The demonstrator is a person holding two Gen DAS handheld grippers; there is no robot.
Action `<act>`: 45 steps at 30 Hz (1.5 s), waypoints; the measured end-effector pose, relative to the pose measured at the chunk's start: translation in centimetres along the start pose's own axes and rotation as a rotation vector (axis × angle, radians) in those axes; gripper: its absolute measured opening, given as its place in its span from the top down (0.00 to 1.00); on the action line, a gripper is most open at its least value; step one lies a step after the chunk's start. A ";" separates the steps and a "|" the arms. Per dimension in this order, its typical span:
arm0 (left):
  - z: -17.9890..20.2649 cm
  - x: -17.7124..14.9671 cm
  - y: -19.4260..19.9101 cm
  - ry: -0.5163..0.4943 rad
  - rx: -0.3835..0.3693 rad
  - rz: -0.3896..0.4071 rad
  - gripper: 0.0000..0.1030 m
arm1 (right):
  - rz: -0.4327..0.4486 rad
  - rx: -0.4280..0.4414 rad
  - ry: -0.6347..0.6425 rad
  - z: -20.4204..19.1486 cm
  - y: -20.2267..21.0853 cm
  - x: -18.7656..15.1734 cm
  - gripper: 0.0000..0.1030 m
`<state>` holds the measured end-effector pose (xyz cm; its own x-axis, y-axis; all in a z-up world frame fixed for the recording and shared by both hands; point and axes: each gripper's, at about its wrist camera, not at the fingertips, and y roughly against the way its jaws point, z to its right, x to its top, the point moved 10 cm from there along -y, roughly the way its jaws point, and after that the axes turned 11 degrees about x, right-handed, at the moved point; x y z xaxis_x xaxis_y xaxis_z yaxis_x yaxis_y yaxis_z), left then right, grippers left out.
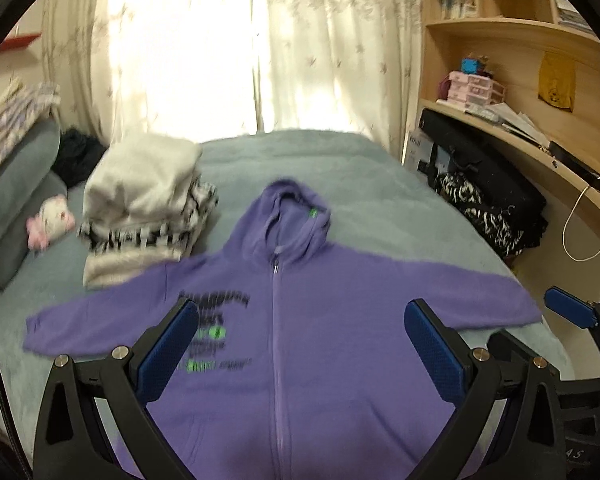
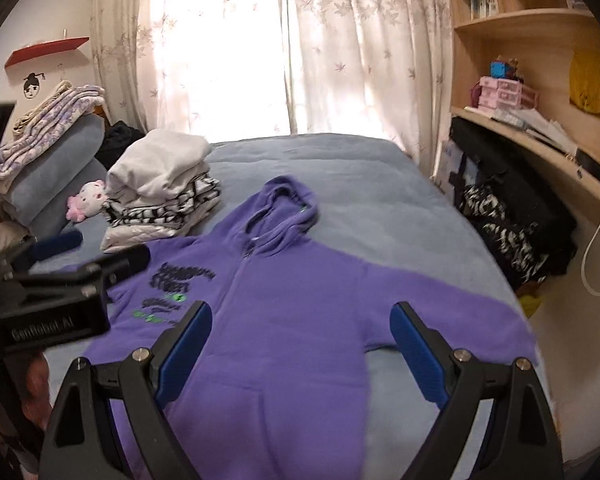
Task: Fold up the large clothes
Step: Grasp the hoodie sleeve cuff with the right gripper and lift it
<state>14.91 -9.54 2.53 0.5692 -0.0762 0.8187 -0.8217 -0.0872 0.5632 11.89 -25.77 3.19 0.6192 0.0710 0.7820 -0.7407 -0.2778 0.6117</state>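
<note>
In the left wrist view, the purple zip-front fleece hoodie point(image 1: 300, 320) lies face up and spread flat on the grey-blue bed point(image 1: 360, 168), sleeves out to both sides. The left gripper point(image 1: 300, 352) hangs over its chest, fingers wide and empty. A sleeve fold looks like the sensible start: pinch the cuff, not mid-sleeve.

In the right wrist view, the right gripper point(image 2: 300, 352) is likewise spread and empty, above the hoodie's right half; keep the zip straight.
</note>
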 end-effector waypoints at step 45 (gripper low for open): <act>24.7 -6.3 -22.3 -0.094 -0.111 -0.222 0.05 | 0.101 -0.136 -1.165 41.5 -9.1 -17.1 0.87</act>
<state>30.39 -31.66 -17.99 0.7319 -0.1594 0.6625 -0.6714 -0.0028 0.7411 18.84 -64.17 -20.67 0.3682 -0.8836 0.2894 -0.7781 -0.1225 0.6160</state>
